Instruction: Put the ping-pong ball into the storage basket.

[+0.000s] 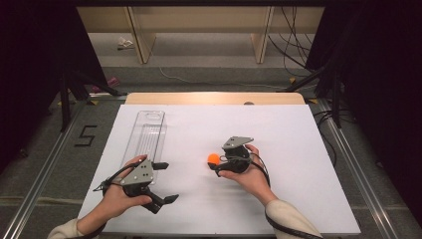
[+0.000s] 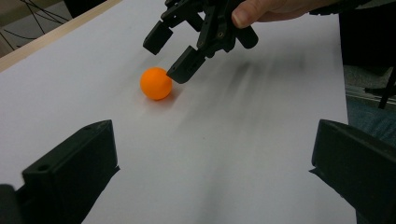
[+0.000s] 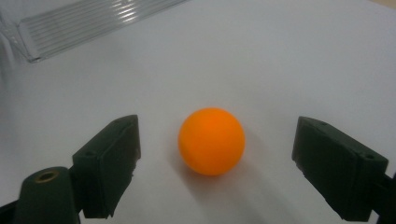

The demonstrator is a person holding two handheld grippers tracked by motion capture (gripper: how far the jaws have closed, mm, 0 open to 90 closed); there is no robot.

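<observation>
Patience matters here more than speed. We hold the right gripper (image 1: 217, 167) just right of centre in the high view, spread wide with its 2 jaws on either side of the orange ball (image 1: 213, 159), which rests on the white table sheet (image 1: 278, 149) at mid-frame. In the right gripper view the ball (image 3: 211, 141) sits centred low in the frame, a clear gap on each side, not yet touched by either jaw as far as we can tell. From the left gripper view, one jaw tip of the right gripper (image 2: 170, 56) looks very near the ball (image 2: 156, 83) in the upper left; whether it touches, we cannot tell.

We judge the step to be the grasp. To do it well, we keep the jaws level with the ball's widest part and close evenly, since a round, light ball may roll off if 1 jaw arrives first.

Our left gripper (image 1: 168, 181), lower left in the high view, stands open and empty, near the end of the clear ribbed tray (image 1: 147, 132).
</observation>
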